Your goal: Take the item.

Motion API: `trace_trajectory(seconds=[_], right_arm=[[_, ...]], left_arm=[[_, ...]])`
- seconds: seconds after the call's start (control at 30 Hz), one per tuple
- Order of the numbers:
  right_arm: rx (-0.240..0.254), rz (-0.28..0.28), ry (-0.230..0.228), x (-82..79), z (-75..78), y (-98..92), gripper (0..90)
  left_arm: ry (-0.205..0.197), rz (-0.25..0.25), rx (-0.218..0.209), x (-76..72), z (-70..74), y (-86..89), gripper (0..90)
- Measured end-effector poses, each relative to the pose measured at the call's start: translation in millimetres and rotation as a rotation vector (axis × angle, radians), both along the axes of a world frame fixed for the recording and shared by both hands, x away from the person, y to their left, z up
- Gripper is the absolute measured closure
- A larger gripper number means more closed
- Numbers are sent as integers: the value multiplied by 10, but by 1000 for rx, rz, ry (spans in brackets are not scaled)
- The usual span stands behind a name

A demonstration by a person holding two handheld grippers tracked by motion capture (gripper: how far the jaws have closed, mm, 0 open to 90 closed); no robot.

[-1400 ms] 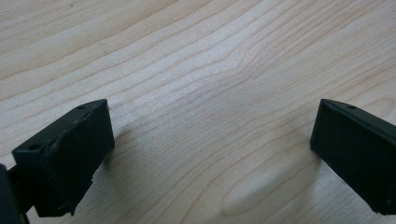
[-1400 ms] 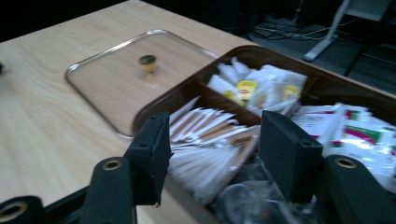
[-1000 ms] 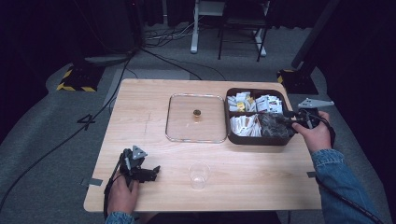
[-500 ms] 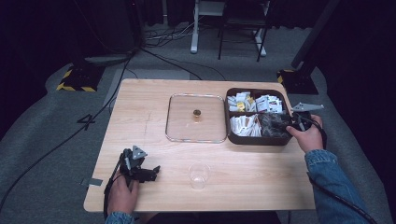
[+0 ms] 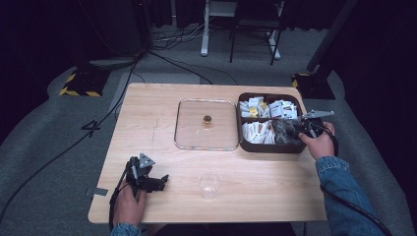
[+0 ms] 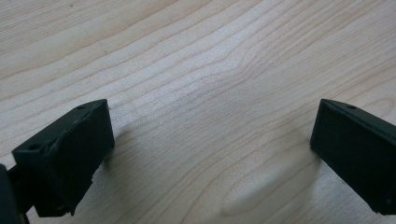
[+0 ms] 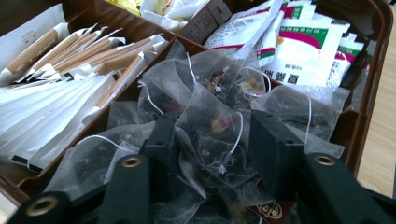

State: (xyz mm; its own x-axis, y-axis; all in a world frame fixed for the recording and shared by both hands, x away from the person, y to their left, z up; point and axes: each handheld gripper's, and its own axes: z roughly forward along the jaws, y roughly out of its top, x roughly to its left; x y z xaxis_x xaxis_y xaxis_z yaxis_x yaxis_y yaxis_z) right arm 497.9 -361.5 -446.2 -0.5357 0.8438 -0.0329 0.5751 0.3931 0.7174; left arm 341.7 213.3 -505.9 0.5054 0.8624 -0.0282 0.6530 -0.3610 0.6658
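A brown compartment box (image 5: 268,147) stands at the table's right, packed with sachets and paper sticks. Its near right compartment holds several clear mesh tea bags. My right gripper (image 5: 294,129) reaches into that compartment from the right. In the right gripper view, my right gripper (image 7: 215,129) has its jaws pressed on both sides of one tea bag (image 7: 210,135). My left gripper (image 5: 160,181) lies on the table at the front left, held by a hand. In the left gripper view my left gripper (image 6: 210,135) is open wide over bare wood, with nothing between the jaws.
A square glass lid (image 5: 192,135) with a small brown knob (image 5: 207,119) lies flat at the table's middle, touching the box's left side. A clear plastic cup (image 5: 209,184) stands upright near the front edge, right of the left gripper. White sachets (image 7: 299,51) fill the far compartment.
My right hand has pushed its gripper a little left and down into the tea bag compartment. The left gripper has stayed where it was.
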Motion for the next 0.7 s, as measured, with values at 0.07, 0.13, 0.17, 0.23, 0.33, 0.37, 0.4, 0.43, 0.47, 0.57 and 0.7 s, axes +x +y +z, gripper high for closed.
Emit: trace_trajectory(seconds=[0.07, 0.13, 0.17, 0.23, 0.33, 0.37, 0.4, 0.43, 0.47, 0.57, 0.7], right_arm=[[7, -4, 2, -6, -8, 2, 603], [5, -6, -3, -12, -6, 5, 652], [9, -8, -5, -15, -1, 6, 673], [7, -14, -9, -24, 16, 3, 718], [10, -16, -13, -34, 48, -5, 753], [8, -18, -14, -37, 57, -6, 756], [9, -21, -20, -41, 72, -7, 759], [11, -20, -23, -45, 84, -10, 761], [11, -20, -23, -45, 84, -10, 761], [38, -31, -45, -71, 163, -27, 765], [79, -26, -49, -91, 241, -40, 765]], left_arm=[[3, -1, 2, 0, 2, 1, 0], [0, 0, 0, 0, 0, 0, 0], [2, -1, 0, 0, 1, 1, 0], [2, -1, 2, 0, 2, 1, 0], [1, 1, 0, -1, 0, -1, 0], [2, -2, 1, 0, 2, 1, 0], [2, -2, 1, 0, 1, 1, 0], [2, -2, 1, 0, 2, 1, 0], [2, -2, 1, 0, 2, 1, 0], [2, -1, 0, 0, 1, 1, 0], [2, -2, 1, 0, 2, 1, 0]])
